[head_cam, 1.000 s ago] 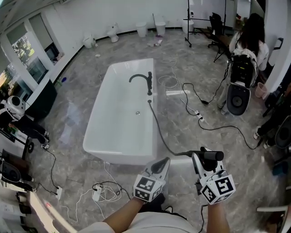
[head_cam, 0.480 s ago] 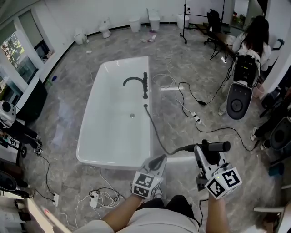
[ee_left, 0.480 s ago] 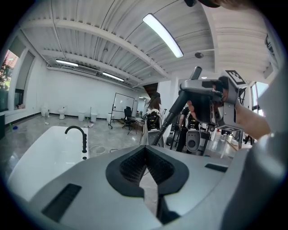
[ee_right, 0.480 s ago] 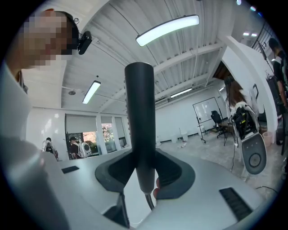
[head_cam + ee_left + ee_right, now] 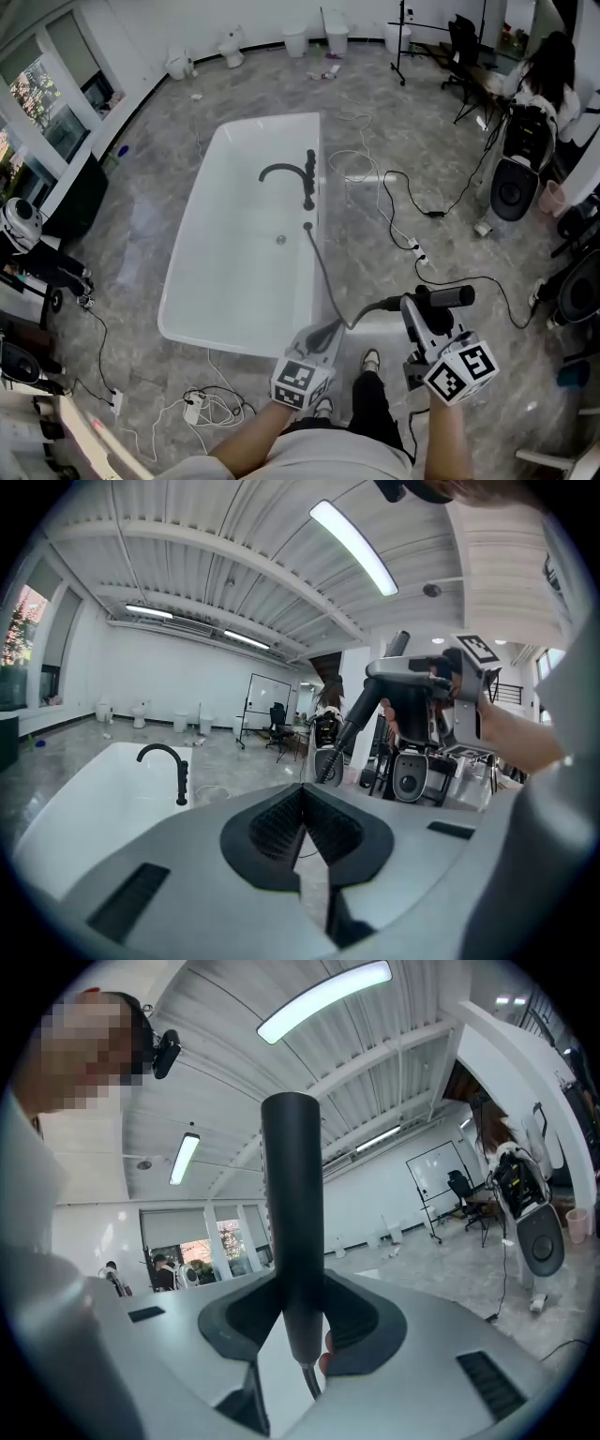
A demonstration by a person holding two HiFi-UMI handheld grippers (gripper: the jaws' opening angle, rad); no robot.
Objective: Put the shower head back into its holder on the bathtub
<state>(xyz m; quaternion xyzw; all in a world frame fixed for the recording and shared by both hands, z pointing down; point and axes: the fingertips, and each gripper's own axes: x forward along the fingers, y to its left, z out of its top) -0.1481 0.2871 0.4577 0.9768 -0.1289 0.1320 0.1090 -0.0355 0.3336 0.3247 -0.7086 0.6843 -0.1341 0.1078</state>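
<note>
The white bathtub (image 5: pixel 216 281) lies ahead on the floor, well apart from both claws. The black tap fitting (image 5: pixel 307 180) on its right rim is where I judge the holder to be, though it is too small to make out. The hose (image 5: pixel 322 267) runs from that rim back to the shower head (image 5: pixel 442 298). The right claw (image 5: pixel 419 309) clamps its black handle, jaws set wide around it. The left claw (image 5: pixel 330 332) is pressed together on nothing. The step in hand is the carry: approach the rim side, keep the hose slack and clear of the feet, and line the handle up over the fitting before lowering it. A seated person (image 5: pixel 544 75) and equipment stand well off to the right. Loose cables (image 5: pixel 412 234) loop over the floor just beside that rim and look like the main trip risk.
</note>
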